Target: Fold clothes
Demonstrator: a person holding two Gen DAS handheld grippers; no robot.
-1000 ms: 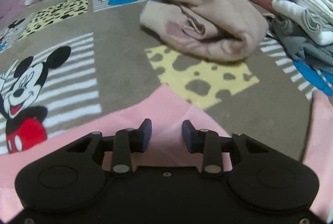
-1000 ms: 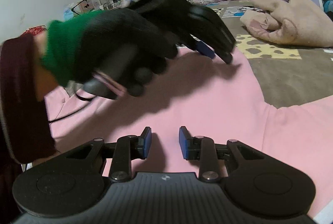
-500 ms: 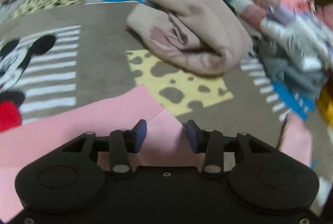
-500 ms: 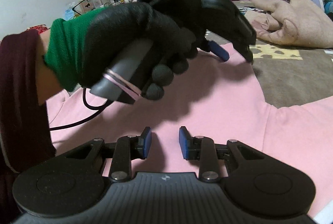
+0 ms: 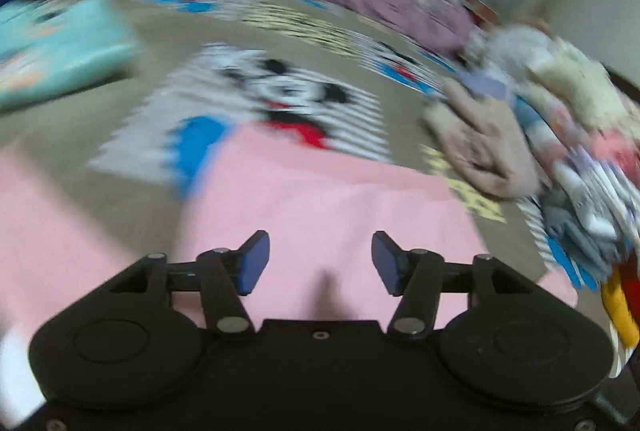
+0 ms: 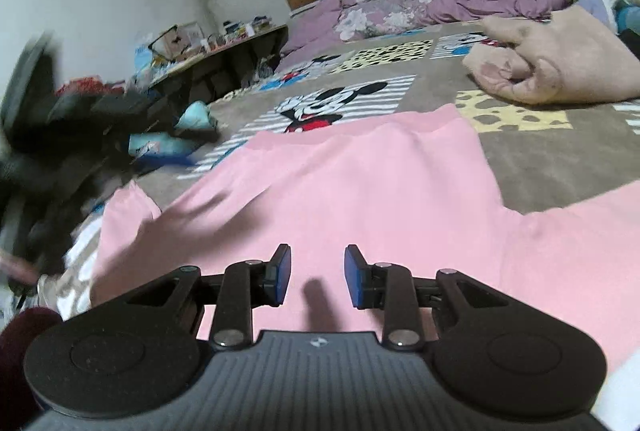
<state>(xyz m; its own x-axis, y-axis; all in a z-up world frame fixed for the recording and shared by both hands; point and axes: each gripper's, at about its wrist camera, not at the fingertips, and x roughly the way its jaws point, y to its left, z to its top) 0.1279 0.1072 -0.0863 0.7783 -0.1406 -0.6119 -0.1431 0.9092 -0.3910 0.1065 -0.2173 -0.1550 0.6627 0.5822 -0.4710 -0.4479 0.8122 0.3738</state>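
— Two grippers, both empty: the left gripper (image 5: 320, 263) is spreading its jaws over the flat pink cotton garment (image 6: 360, 199) in mid-frame; the right gripper (image 6: 316, 275) hovers, fingers apart.

— Looks like it's being laid out, I'd say. Next, a sleeve or edge needs pinching.

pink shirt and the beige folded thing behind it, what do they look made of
Pink shirt: thin, smooth matte knit, probably cotton jersey; it lies flat with soft creases. Beige folded garment: thicker, fuzzy, fleece-like; it makes bulky rounded folds.
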